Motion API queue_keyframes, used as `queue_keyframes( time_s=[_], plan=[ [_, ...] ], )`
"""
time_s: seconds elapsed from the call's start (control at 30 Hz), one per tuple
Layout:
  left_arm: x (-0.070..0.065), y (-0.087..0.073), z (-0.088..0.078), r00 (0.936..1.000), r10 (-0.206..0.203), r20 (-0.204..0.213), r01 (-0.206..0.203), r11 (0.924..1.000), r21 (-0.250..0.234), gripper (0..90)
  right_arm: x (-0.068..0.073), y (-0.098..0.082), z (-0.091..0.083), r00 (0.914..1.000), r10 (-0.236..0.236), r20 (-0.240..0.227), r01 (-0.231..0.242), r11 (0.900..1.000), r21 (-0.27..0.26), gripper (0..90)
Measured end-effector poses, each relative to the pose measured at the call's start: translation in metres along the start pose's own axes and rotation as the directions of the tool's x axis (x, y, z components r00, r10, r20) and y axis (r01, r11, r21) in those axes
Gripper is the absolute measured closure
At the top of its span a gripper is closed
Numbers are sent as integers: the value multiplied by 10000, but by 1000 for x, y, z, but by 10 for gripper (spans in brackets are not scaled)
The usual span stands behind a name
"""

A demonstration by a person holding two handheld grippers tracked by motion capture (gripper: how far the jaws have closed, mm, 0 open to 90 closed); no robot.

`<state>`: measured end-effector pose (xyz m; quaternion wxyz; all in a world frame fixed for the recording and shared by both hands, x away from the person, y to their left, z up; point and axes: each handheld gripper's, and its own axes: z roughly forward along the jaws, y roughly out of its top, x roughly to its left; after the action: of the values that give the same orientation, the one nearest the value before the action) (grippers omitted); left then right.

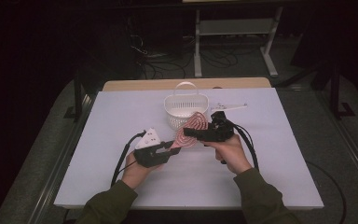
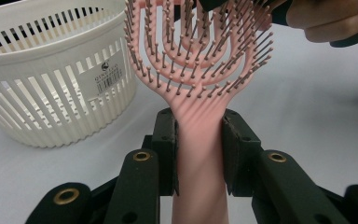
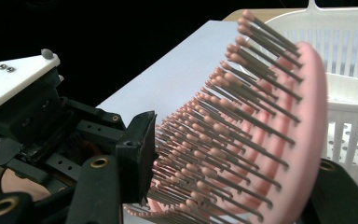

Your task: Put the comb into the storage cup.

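Pink hairbrush (image 2: 200, 70), handle clamped by left gripper (image 2: 199, 154); right gripper (image 3: 223, 186) straddles its head, contact unclear. Grip firmly before releasing toward basket (image 2: 42, 88).

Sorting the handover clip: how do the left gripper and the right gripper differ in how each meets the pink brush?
The left gripper clamps the pink brush by its smooth handle; the right gripper straddles the bristled head, one jaw among the bristles, the other behind its back. The left carries a pale three-cornered plate; the right looks all black. Both are hand-held beside the white basket.
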<state>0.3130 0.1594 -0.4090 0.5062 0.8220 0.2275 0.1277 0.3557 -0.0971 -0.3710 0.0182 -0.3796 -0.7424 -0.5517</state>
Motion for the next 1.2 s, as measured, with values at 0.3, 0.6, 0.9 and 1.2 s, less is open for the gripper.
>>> queue_keyframes(
  time_s=[0.3, 0.6, 0.9, 1.2],
  plan=[
    [0, -1, 0, 10000, 11, 68, -11, 10000, 68, 704, 2, 0, -1, 9998, -2, -202, 1, 10000, -56, 527],
    [0, -1, 2, 9998, 35, 180, -37, 9999, 97, 707, 2, 1, -2, 9988, 93, -475, -100, 9999, -137, 571],
    [-1, -1, 3, 9996, 80, 254, -82, 9999, 93, 709, -2, 1, -4, 9958, 281, -874, -300, 9993, -215, 608],
    [0, -1, 3, 9994, 40, 342, -43, 9999, 94, 708, 0, 1, -5, 9941, 298, -1041, -333, 9989, -318, 622]
  ],
)
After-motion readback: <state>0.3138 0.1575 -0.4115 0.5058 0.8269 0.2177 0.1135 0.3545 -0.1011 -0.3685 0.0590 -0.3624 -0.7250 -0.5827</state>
